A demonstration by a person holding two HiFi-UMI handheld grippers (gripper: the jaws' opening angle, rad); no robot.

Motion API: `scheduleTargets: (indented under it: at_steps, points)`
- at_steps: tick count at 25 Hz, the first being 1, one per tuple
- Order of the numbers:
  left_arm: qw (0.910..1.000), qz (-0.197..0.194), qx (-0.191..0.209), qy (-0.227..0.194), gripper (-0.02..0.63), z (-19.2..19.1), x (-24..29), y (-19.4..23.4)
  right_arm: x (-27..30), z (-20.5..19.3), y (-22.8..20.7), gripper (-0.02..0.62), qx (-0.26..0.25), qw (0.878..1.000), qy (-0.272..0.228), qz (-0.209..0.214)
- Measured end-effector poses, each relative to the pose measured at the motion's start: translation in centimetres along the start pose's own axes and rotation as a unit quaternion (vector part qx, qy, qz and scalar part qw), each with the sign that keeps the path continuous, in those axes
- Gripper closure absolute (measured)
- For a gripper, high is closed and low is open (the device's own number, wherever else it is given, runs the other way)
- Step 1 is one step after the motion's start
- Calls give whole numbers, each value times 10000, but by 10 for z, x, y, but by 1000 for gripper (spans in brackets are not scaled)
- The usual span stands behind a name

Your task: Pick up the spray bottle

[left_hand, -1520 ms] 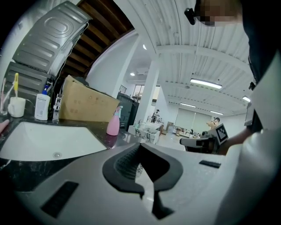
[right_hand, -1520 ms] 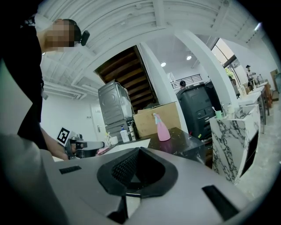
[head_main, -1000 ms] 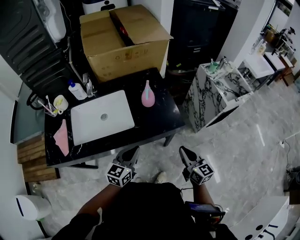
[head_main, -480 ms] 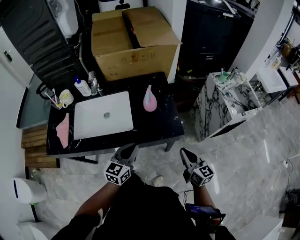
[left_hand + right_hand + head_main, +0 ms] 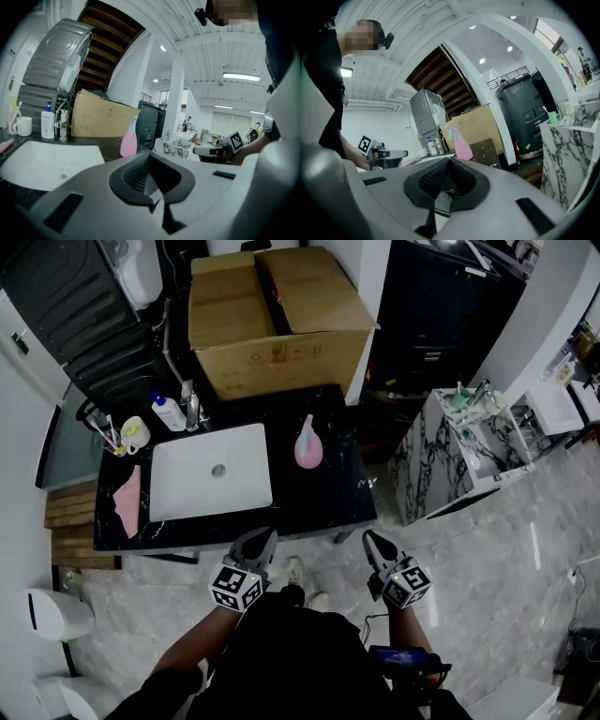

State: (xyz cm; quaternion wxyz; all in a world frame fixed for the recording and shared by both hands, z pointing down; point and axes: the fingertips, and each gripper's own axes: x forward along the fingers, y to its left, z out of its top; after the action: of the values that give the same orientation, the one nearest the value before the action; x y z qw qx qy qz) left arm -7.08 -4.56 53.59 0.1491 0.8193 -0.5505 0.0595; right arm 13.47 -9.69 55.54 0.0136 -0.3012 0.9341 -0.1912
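Head view: pink plastic spray bottle [image 5: 308,443] stands upright on black marble counter [image 5: 323,504], right of white rectangular basin [image 5: 211,474]; over 1 second the counter has drawn nearer left gripper [image 5: 261,542] and right gripper [image 5: 372,542].
Left gripper view: jaws together, empty; spray bottle [image 5: 128,141] ahead, well apart.
Right gripper view: jaws closed on nothing; spray bottle [image 5: 462,143] ahead.
Spray bottle: untouched; approach only, 1 gripper must open first.

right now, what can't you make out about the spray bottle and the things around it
Spray bottle: any label and its fill level, too small in the head view.
Cardboard box: its contents, head view, the flaps nearly cover them.
Cup beside the sink: what stands in it, too small in every view.
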Motion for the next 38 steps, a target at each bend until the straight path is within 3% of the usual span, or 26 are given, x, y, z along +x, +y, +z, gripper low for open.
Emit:
scheduleTargets:
  at_steps: [22, 32, 38]
  points:
    - [9984, -453, -258, -228, 599, 34, 67, 81, 112, 53, -43, 569, -740, 9962, 424, -165]
    - [9986, -172, -392, -324, 599, 39, 68, 101, 155, 76, -56, 569, -1066, 9927, 536, 143]
    - [9980, 221, -493, -342, 599, 43, 72, 105, 186, 86, -63, 568, -1199, 9882, 679, 667]
